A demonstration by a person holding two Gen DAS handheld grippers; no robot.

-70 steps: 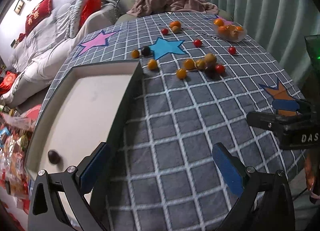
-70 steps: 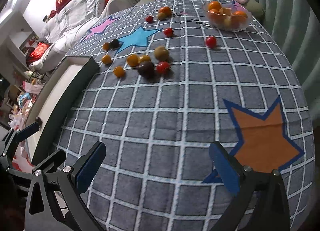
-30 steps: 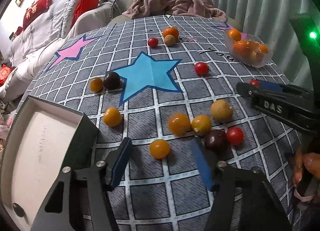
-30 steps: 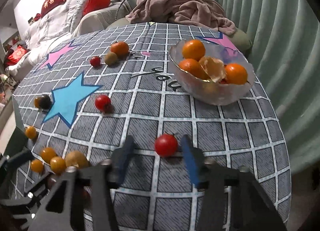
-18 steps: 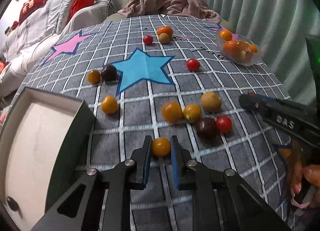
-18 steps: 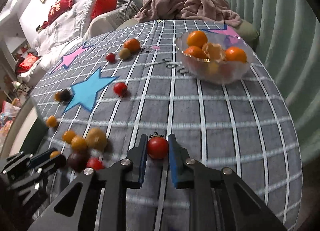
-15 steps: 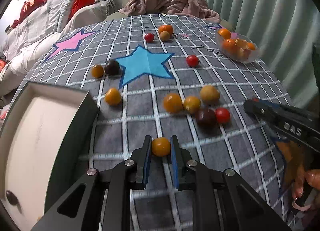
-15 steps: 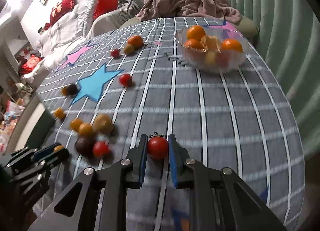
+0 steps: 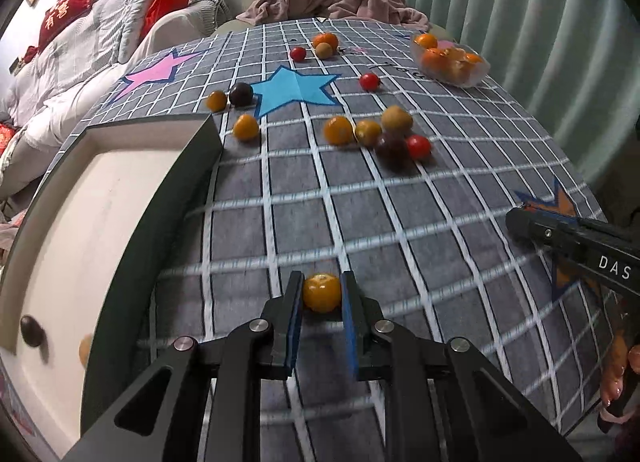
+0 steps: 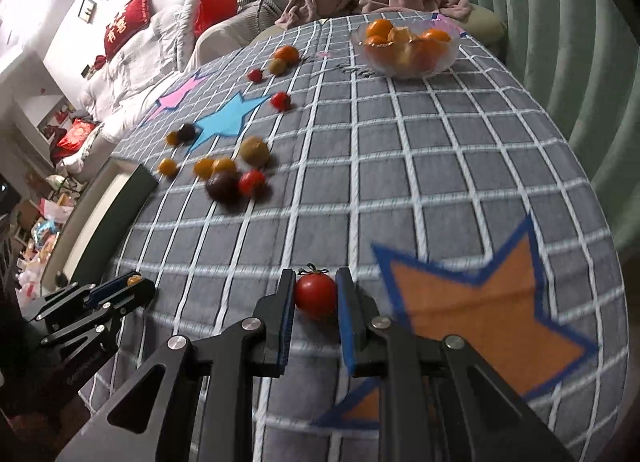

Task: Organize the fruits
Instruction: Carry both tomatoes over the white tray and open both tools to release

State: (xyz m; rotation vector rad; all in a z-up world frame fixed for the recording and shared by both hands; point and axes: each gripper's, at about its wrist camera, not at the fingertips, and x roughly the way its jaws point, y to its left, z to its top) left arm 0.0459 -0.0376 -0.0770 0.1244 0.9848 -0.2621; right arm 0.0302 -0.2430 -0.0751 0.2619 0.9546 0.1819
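Left tongs (image 9: 321,294) grasp orange tomato (image 9: 321,297), right tongs (image 10: 315,293) red tomato (image 10: 315,295), tray (image 9: 168,198) alongside.

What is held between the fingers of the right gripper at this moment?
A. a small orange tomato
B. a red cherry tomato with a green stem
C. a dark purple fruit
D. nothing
B: in the right wrist view the right gripper is shut on the red cherry tomato, both pads pressing its sides, green stem on top.

Loose fruit on the checked cloth, counted.
Four red tomatoes (image 9: 369,81), five small orange tomatoes (image 9: 338,129), three dark fruits (image 9: 241,94), two tan fruits (image 9: 396,119), one mandarin (image 9: 325,40), one glass bowl (image 9: 476,76), one tray (image 9: 188,182).
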